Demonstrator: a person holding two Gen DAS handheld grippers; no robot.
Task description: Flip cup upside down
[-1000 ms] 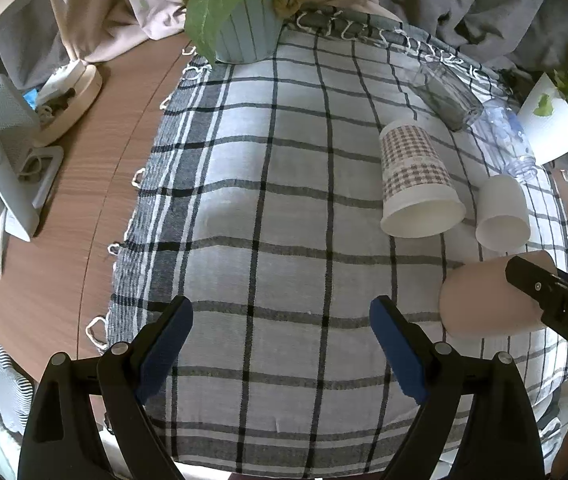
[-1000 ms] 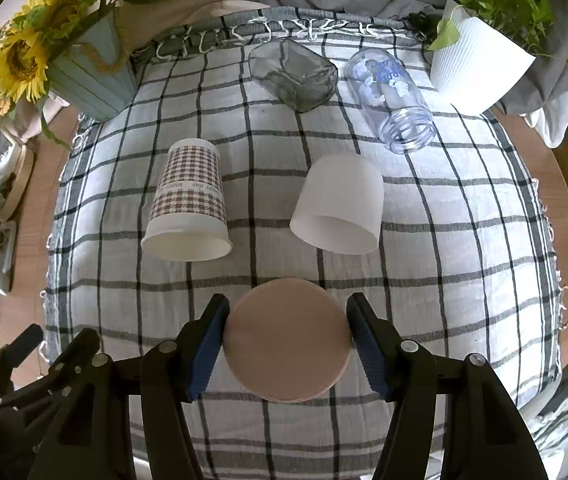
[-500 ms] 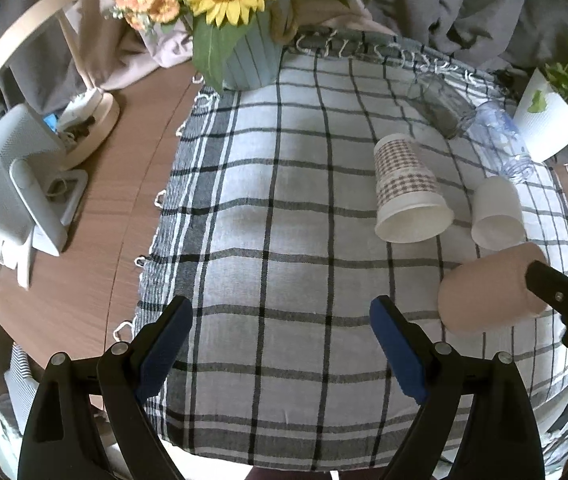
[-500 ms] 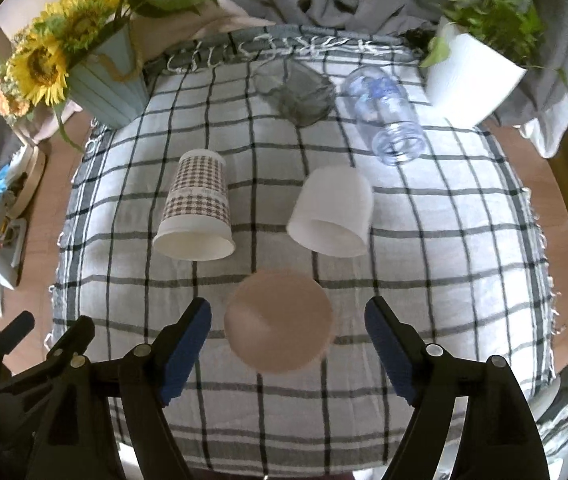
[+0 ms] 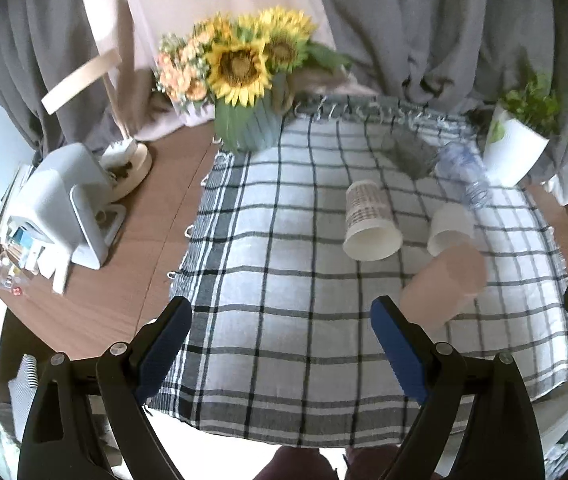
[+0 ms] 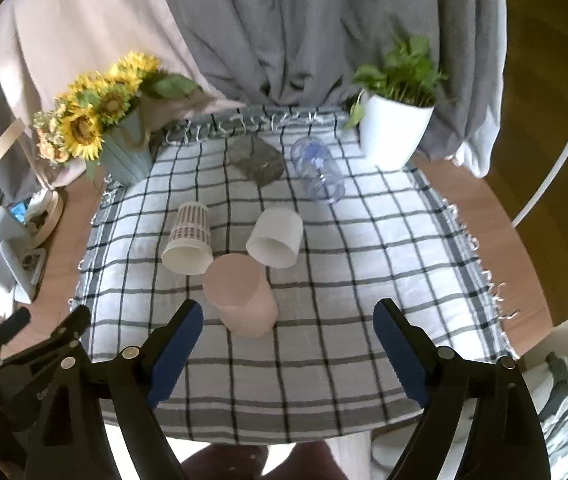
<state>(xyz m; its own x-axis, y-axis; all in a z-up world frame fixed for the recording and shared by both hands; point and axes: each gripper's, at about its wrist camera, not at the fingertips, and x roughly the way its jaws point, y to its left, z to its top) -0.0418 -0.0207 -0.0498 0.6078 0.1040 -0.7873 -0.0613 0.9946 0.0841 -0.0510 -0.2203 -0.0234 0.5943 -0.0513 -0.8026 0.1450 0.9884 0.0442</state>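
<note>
Two grippers hang over the checked cloth (image 6: pixel 363 248) with their jaws spread wide and nothing between them. The right gripper (image 6: pixel 287 344) has its blue-padded fingers (image 6: pixel 174 342) well apart; the pink cup (image 6: pixel 242 294) stands upside down on the cloth just ahead of the left finger, inside the span of the jaws but clear of both pads. Its wider rim is down and its closed base faces up (the outline is a little smeared, so whether it sits quite square on the cloth I cannot tell).

Further ahead of the right jaws, two more cups are inverted: a patterned paper cup (image 6: pixel 188 240) ahead and to the left, just beside the pink one, and a white cup (image 6: pixel 276 238) nearly straight ahead. Beyond these lie a dark glass (image 6: pixel 256 160) and a clear plastic cup (image 6: pixel 317 174) on their sides.

The left gripper (image 5: pixel 282 350) is likewise fully open and empty, its fingers (image 5: pixel 401 354) over bare cloth. From this side the pink cup (image 5: pixel 441 284) sits just beyond and outside the right finger, not touching it. A sunflower vase (image 5: pixel 248 116) stands far ahead of the left jaws at the cloth's edge, and a white plant pot (image 5: pixel 513 154) far ahead to the right.
</note>
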